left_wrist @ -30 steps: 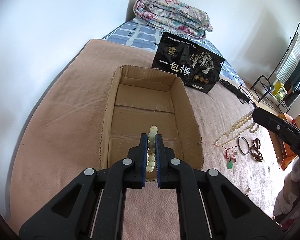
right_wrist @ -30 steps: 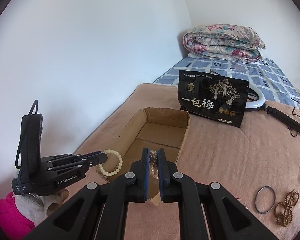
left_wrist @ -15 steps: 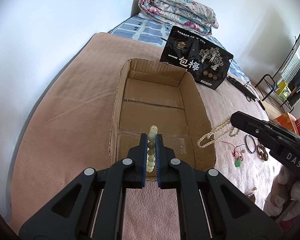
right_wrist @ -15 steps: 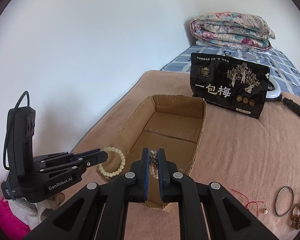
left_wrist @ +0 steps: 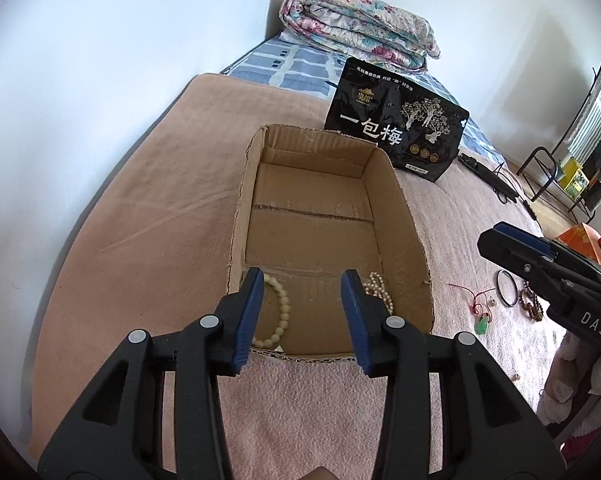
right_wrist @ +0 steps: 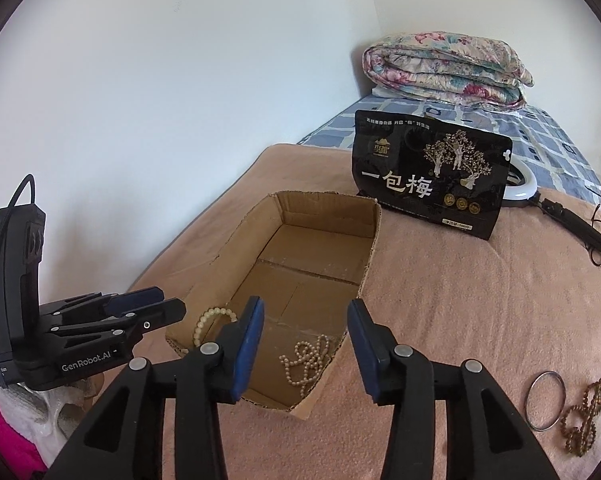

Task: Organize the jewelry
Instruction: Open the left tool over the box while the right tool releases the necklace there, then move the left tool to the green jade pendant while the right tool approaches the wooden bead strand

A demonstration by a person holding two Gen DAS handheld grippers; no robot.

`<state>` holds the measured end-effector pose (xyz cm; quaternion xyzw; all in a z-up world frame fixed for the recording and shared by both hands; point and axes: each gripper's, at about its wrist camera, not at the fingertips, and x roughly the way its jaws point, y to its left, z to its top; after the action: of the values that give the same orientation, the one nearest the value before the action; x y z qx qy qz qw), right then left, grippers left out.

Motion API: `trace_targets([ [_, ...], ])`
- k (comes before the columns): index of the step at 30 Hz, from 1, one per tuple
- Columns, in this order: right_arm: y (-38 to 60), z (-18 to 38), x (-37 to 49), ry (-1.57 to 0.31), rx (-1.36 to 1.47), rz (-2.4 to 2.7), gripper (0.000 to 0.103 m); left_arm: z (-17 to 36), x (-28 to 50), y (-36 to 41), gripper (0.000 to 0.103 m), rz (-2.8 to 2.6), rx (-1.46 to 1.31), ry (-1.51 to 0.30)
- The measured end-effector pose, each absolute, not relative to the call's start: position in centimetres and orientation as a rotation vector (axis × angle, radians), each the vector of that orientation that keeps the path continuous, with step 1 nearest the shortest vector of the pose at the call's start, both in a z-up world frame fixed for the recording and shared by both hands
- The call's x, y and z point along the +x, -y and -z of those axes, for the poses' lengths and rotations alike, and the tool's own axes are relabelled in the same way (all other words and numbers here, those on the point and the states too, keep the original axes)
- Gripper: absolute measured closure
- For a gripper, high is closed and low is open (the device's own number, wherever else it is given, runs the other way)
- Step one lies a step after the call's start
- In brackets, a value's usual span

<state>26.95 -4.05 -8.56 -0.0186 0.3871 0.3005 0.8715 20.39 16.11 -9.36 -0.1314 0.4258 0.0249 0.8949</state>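
Hovering wide open and empty, your left gripper and right gripper flank the brown cardboard box; cream bead bracelet and pearl necklace lie inside.

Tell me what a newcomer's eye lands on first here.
The open cardboard box mid-bed, with a pale bead bracelet and a pearl necklace lying at its near end. Behind it stands a black snack bag; a metal bangle and brown beads lie on the blanket to the right.
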Motion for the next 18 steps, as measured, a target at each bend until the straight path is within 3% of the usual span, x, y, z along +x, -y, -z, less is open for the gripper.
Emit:
trace_targets([
  [8,6.5,7.3,26.2,-0.784,-0.039,-0.568,0.041,8.4,20.3,-15.3,0.063,-0.041,-0.262,-0.861],
  [12,8.1,6.5,25.7,-0.767,-0.045,-0.526,0.025,7.9,20.2,-14.5,0.063,-0.030,-0.250,-0.849],
  [18,10.5,5.3,25.0,-0.742,-0.054,-0.448,0.011,7.0,20.0,-13.0,0.063,-0.008,-0.238,-0.824],
])
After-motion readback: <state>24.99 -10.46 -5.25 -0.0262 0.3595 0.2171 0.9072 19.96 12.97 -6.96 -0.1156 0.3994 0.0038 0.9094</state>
